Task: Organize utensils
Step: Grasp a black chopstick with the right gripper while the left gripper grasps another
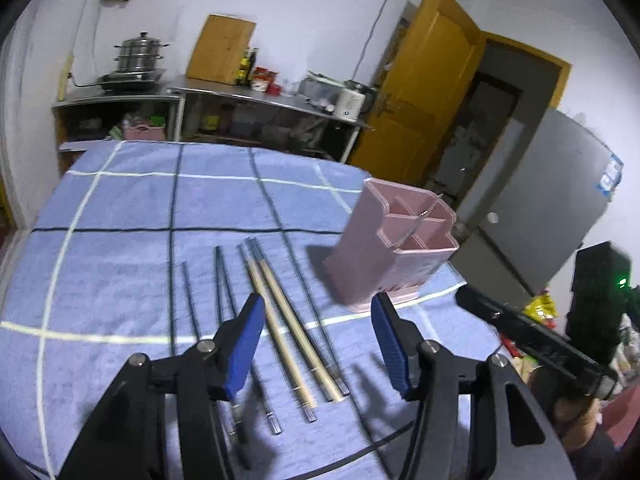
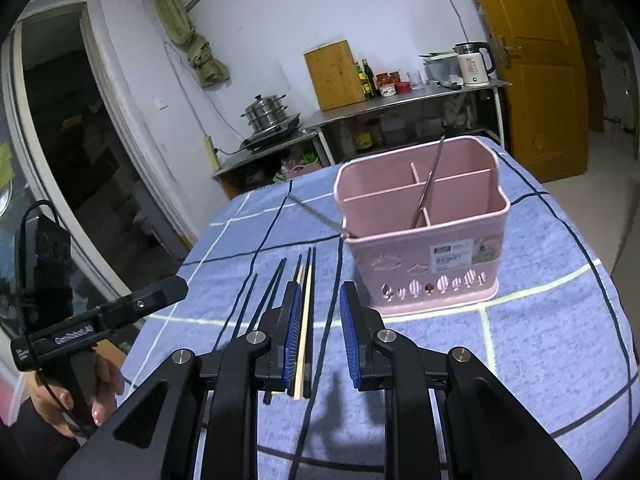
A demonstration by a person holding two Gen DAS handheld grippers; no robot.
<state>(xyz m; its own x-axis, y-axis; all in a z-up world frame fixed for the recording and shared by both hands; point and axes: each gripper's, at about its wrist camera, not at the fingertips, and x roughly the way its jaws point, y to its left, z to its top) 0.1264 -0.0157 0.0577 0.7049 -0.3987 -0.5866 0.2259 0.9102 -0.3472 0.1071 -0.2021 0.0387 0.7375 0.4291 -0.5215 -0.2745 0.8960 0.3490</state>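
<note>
Kitchen clutter lines the far wall, and up front a table [image 1: 120, 208] under blue checked cloth carries the work. From the left gripper [image 1: 318, 344], spread wide and empty, the chopsticks [image 1: 280, 320] lie in a loose row straight ahead at twelve o'clock, running away from it; the pink utensil holder [image 1: 394, 248] stands upright at about one o'clock, just beside their far ends. The right gripper [image 2: 320, 340] hovers over the same row, its jaws parted a little with nothing pinched, though a pale chopstick [image 2: 304, 328] runs close along its left pad.

To do this step well, I would take one pair at a time, closing near mid-length so it does not tip, then lift it clear before swinging toward the holder.

That holder is split into compartments; one slim metal utensil [image 2: 430, 182] leans inside across the dividers. Which compartment holds its foot I cannot tell.
</note>
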